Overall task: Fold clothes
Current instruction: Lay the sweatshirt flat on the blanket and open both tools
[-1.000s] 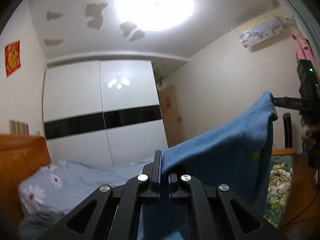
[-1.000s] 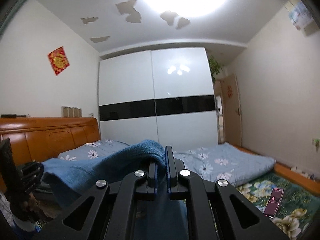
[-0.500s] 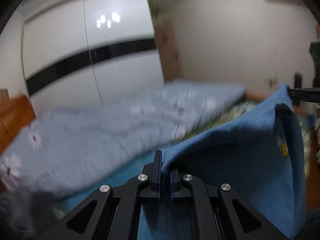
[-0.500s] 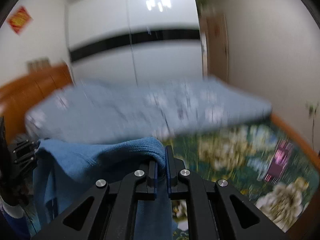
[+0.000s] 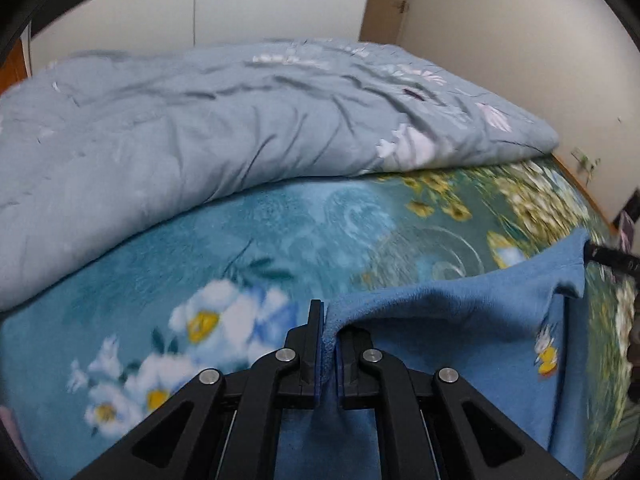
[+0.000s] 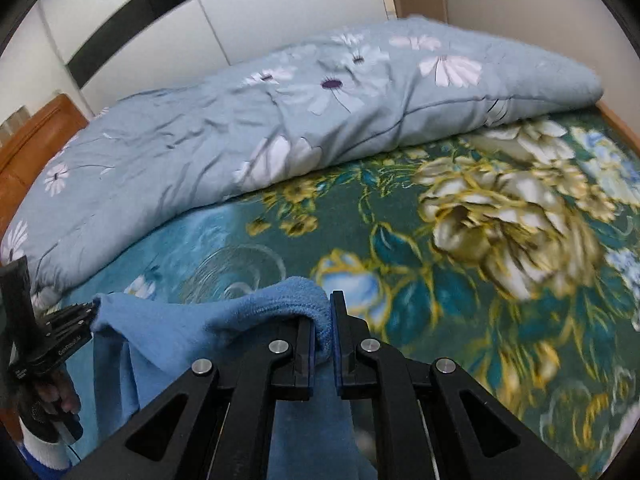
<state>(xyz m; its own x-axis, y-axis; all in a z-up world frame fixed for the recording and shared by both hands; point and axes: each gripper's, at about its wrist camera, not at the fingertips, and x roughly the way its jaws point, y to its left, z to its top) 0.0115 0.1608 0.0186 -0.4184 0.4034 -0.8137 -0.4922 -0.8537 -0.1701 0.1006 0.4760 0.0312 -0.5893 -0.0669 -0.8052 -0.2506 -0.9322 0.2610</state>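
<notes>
A blue fleece garment [image 5: 460,340] with a small yellow duck print hangs stretched between my two grippers, above the bed. My left gripper [image 5: 329,320] is shut on one top corner of it. My right gripper [image 6: 323,320] is shut on the other top corner, where the garment [image 6: 192,328] bunches over the fingers. The right gripper shows at the right edge of the left wrist view [image 5: 608,256]. The left gripper shows at the left edge of the right wrist view [image 6: 60,328]. The garment's lower part hangs out of sight below the fingers.
A floral teal and green blanket [image 6: 460,240] covers the bed below. A rolled pale blue quilt with daisies [image 5: 200,128] lies along the far side, also in the right wrist view [image 6: 280,112]. An orange wooden headboard [image 6: 24,152] is at left. White wardrobe doors [image 6: 280,4] stand behind.
Both grippers have tilted down from facing the ceiling and wardrobe to facing the bed. The garment stays held at both corners and has come down towards the blanket.
</notes>
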